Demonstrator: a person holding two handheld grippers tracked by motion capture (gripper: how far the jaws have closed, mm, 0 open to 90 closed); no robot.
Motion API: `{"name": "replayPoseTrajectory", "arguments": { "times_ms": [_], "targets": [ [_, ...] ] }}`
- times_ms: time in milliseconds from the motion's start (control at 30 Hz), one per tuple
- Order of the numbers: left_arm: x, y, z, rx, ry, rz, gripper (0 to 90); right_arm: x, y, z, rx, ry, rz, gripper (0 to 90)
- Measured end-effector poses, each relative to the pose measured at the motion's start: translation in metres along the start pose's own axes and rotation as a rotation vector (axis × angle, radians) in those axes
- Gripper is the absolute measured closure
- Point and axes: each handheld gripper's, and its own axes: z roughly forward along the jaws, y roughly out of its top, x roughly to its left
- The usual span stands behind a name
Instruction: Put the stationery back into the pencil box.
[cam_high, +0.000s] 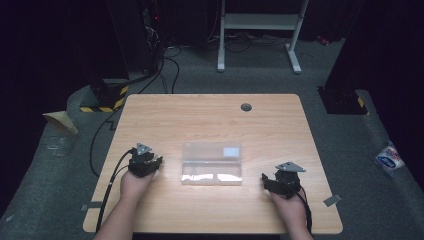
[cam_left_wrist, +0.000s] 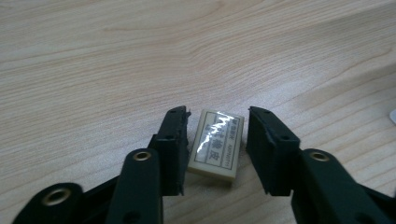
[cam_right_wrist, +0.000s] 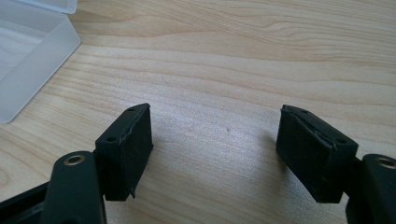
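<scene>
Eraser (cam_left_wrist: 215, 143), small and cream in a printed sleeve, lay flat on the wooden table (cam_high: 210, 120) between the jaws of your left gripper (cam_left_wrist: 217, 144). Those jaws stood partly open, one side almost touching it, the other a little apart, so it was not clamped. Closing unevenly could have twisted the eraser or squeezed it out forward. Your right gripper (cam_right_wrist: 215, 154) sat wide open and empty over bare wood, near a clear plastic case (cam_high: 212, 163) at mid-table; swinging inward, it might have knocked that case.
</scene>
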Motion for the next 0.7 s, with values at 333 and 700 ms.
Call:
{"name": "replayPoseTrajectory", "arguments": {
  "times_ms": [333,700],
  "targets": [
    [-0.007,-0.004,-0.007,-0.025,-0.009,0.023,68.1,0.000,0.000,0.000,0.001,0.000,0.003,26.6],
    [-0.032,-0.007,-0.046,-0.085,-0.044,0.052,68.0,0.001,0.000,-0.001,0.001,-0.003,0.000,27.1]
  ]
}}
